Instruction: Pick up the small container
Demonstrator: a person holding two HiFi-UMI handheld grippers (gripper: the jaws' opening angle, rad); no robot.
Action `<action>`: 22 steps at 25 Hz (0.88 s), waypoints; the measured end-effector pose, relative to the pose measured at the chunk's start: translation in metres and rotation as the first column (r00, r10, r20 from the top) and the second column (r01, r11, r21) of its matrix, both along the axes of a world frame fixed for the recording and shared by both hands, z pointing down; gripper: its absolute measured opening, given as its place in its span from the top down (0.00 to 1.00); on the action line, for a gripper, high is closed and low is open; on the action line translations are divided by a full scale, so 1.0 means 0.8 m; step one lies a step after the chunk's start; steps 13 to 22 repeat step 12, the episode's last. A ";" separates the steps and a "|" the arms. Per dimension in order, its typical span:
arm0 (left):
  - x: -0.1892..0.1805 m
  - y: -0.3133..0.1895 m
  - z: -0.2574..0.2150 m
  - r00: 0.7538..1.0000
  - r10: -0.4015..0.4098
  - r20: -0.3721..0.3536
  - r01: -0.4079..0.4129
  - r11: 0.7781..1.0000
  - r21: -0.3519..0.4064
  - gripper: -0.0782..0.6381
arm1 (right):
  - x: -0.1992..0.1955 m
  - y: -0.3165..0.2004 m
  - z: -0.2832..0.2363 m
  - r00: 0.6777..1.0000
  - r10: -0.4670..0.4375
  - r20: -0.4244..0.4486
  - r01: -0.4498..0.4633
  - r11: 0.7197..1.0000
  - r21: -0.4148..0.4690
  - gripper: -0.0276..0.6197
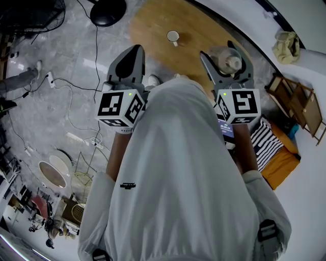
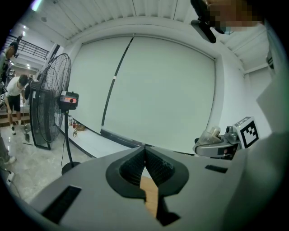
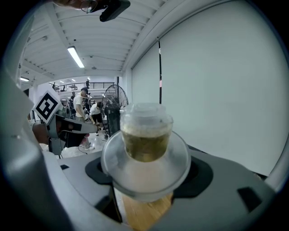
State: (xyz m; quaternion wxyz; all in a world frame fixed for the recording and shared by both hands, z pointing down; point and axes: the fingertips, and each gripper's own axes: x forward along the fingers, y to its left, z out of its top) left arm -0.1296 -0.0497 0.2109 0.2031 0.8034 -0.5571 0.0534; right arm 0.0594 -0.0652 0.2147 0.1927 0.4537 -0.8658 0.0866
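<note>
The small container (image 3: 144, 137) is a clear plastic cup with a wide lid and yellowish-green liquid inside. My right gripper (image 3: 146, 176) is shut on it, the jaws pressing on both sides of its wide rim, and holds it in the air. In the head view the container (image 1: 229, 61) sits between the right gripper's (image 1: 220, 55) jaws above the edge of the round wooden table (image 1: 153, 25). My left gripper (image 1: 135, 50) hangs beside it to the left, shut with nothing in it; its pads (image 2: 151, 164) meet at the tip. From the left gripper view the held container (image 2: 211, 135) shows at right.
A white cup (image 1: 173, 36) stands on the wooden table. A black fan base (image 1: 107, 11) and loose cables (image 1: 76, 84) lie on the grey floor at left. A wooden chair (image 1: 300, 107) and a striped cushion (image 1: 267, 140) are at right. A standing fan (image 2: 49, 103) is at left.
</note>
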 end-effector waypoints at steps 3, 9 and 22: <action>0.002 0.004 0.000 1.000 -0.001 -0.002 0.001 1.000 -0.002 0.87 | 0.003 0.004 0.000 1.000 -0.002 -0.005 0.002 1.000 -0.002 0.43; 0.006 0.011 0.002 1.000 -0.001 -0.002 0.001 1.000 -0.007 0.87 | 0.004 0.011 0.003 1.000 -0.007 -0.008 0.007 1.000 -0.009 0.43; 0.010 0.012 0.003 1.000 0.002 -0.002 -0.002 1.000 -0.006 0.87 | 0.006 0.012 0.006 1.000 -0.010 -0.007 0.010 1.000 -0.012 0.43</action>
